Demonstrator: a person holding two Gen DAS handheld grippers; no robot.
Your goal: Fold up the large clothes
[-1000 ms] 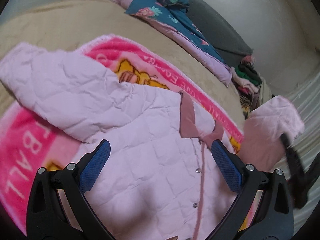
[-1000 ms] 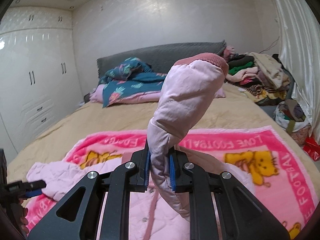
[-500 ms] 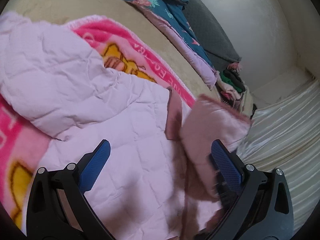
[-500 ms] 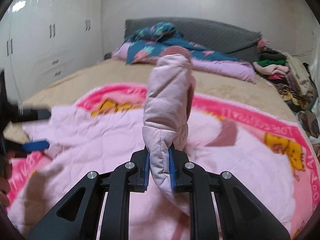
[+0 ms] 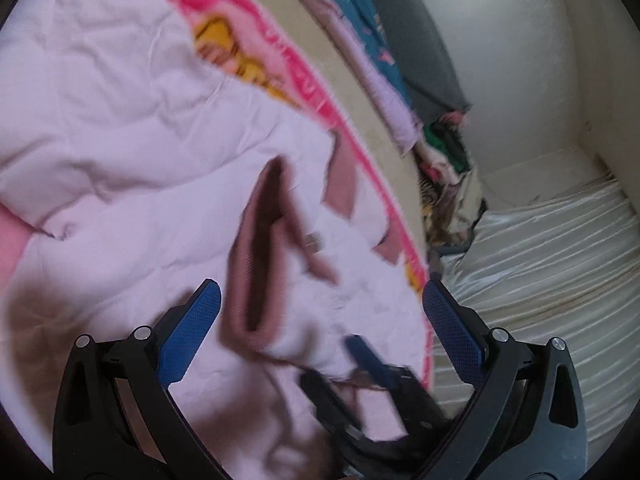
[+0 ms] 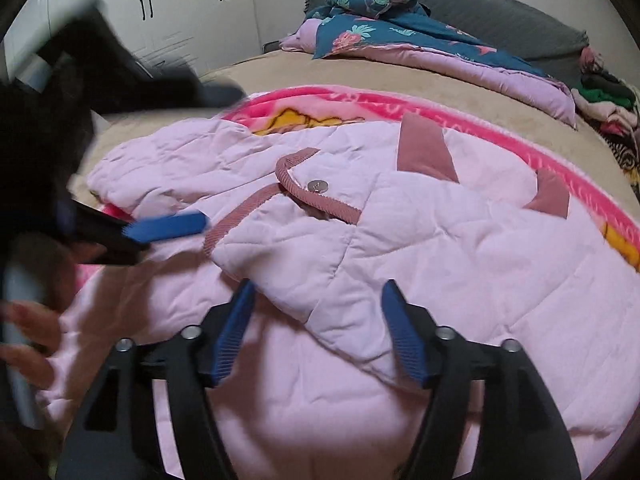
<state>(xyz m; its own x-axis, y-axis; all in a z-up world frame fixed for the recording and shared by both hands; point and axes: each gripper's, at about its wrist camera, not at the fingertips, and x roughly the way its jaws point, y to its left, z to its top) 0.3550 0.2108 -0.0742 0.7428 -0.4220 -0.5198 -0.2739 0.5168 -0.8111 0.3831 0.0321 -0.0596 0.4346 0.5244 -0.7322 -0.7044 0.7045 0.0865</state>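
Jacket (image 6: 400,248) spread on the bed (image 6: 320,76)
Sleeve (image 6: 304,248) lies just above the right claw (image 6: 320,320); both it and the left claw (image 5: 320,328) gape, holding nothing

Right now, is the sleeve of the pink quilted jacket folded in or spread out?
Folded in: the sleeve lies across the jacket's front, cuff near the collar.

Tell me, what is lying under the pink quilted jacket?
Under the pink quilted jacket lies a bright pink cartoon blanket on the beige bedspread. The blanket's middle is covered and cannot be seen.
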